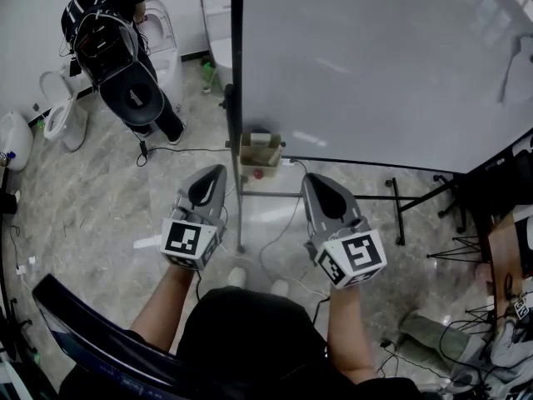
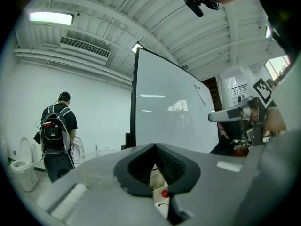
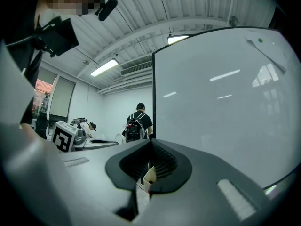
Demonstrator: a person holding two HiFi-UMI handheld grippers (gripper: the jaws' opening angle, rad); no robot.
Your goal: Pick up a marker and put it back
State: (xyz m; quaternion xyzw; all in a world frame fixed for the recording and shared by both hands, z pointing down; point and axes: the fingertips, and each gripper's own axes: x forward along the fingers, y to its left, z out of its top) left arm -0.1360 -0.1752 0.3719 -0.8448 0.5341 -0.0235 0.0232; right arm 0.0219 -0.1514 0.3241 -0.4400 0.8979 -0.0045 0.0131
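Note:
A small cardboard box [image 1: 260, 151] hangs at the lower left corner of the whiteboard [image 1: 383, 65]. A red round tip [image 1: 258, 173], seemingly a marker's cap, shows at the box's front. My left gripper [image 1: 214, 173] is held level just left of the box, jaws shut and empty. My right gripper [image 1: 311, 180] is level to the box's right, also shut on nothing. In the left gripper view the red tip [image 2: 164, 193] and the box [image 2: 156, 179] show under the shut left gripper [image 2: 154, 147]. The right gripper view shows the box [image 3: 149, 175] beneath the shut right gripper [image 3: 150, 142].
A person with a backpack [image 1: 108, 32] stands at the far left by white toilets [image 1: 67, 115]. The whiteboard's stand legs [image 1: 398, 211] and cables [image 1: 287, 223] lie across the marble floor. A dark chair edge [image 1: 92, 332] is at my lower left.

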